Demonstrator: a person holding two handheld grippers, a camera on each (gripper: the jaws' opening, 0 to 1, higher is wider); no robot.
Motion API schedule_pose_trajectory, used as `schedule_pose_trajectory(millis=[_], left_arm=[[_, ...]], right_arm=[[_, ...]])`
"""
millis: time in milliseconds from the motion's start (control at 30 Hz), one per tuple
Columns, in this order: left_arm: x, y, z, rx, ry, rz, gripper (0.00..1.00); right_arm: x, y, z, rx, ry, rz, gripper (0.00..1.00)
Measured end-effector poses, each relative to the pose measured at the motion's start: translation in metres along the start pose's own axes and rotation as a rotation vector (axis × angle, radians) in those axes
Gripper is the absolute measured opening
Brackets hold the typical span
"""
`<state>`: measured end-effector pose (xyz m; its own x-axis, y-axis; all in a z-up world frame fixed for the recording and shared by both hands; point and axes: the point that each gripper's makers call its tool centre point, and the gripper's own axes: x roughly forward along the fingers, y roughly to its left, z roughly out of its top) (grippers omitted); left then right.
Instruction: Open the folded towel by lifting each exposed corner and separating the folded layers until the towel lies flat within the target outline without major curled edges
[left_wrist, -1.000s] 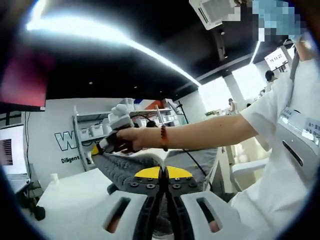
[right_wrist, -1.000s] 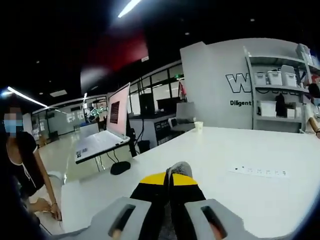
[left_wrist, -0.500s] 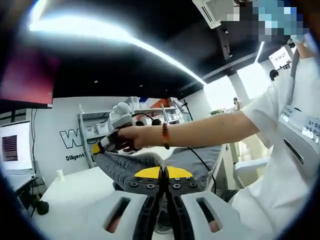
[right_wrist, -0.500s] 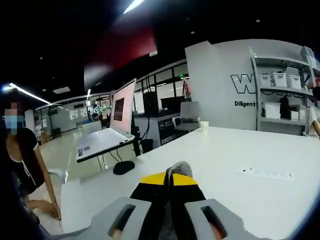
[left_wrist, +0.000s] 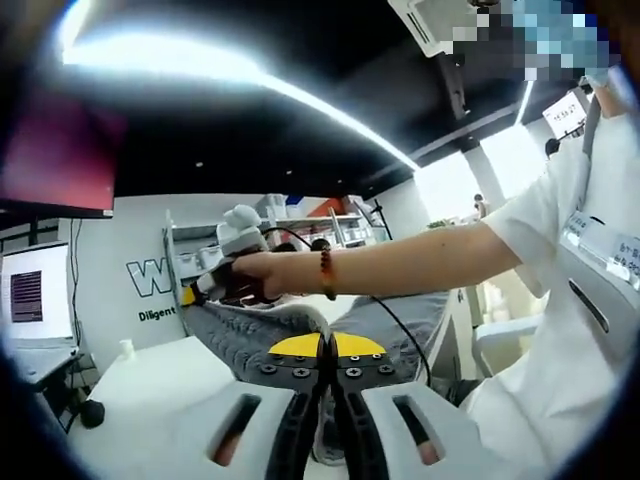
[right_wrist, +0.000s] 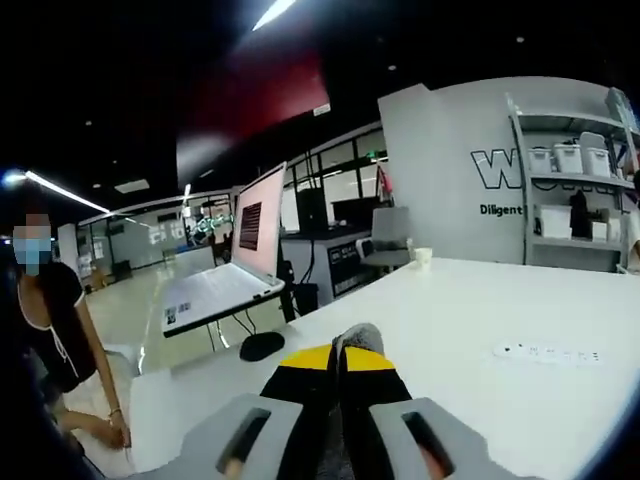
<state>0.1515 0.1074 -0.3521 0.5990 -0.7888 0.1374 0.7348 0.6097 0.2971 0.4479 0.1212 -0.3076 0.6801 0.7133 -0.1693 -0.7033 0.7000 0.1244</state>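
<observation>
- The white table (right_wrist: 480, 320) was the biggest thing before us, running away toward a wall with shelves (right_wrist: 570, 190); we could not make out a target outline on it from these angles.
- The grey towel (left_wrist: 260, 335) hung in the air above the table, stretched between our two grippers rather than lying down.
- In the left gripper view, the person's bare forearm (left_wrist: 400, 265) reached across to the far end of the towel, where the right gripper (left_wrist: 205, 288) held a corner.
- Our left gripper (left_wrist: 328, 352) had its jaws clenched together on the near edge of the towel, the cloth bunching just past the yellow tips.
- In the right gripper view, a small fold of grey cloth stood pinched between that gripper's closed jaws.
- We judged the task to be mid-way: the towel was lifted and pulled out lengthwise, so layers seemed to be separating, but it had not been laid flat, and smoothing the edges inside the outline was all left to do.
- A power strip (right_wrist: 545, 352) lay farther along the table.
</observation>
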Motion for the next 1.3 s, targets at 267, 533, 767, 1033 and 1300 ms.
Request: schedule_pose_trajectory(millis=[267, 533, 767, 1033, 1300], left_arm=[[-0.008, 0.005, 0.002, 0.001, -0.006, 0.023, 0.00], [-0.014, 0.007, 0.003, 0.013, -0.002, 0.042, 0.00], [-0.021, 0.011, -0.002, 0.014, 0.010, 0.063, 0.00], [-0.026, 0.016, -0.009, 0.026, 0.042, 0.101, 0.00], [-0.034, 0.023, -0.015, 0.022, 0.057, 0.136, 0.01]], right_arm=[[0.005, 0.009, 0.005, -0.020, -0.003, 0.010, 0.00], [0.010, 0.018, 0.010, -0.015, -0.012, 0.034, 0.00], [0.020, 0.025, 0.004, -0.042, 0.001, 0.034, 0.00], [0.028, 0.022, -0.006, -0.025, 0.019, 0.028, 0.00], [0.033, 0.025, -0.014, -0.009, 0.027, 0.038, 0.00]])
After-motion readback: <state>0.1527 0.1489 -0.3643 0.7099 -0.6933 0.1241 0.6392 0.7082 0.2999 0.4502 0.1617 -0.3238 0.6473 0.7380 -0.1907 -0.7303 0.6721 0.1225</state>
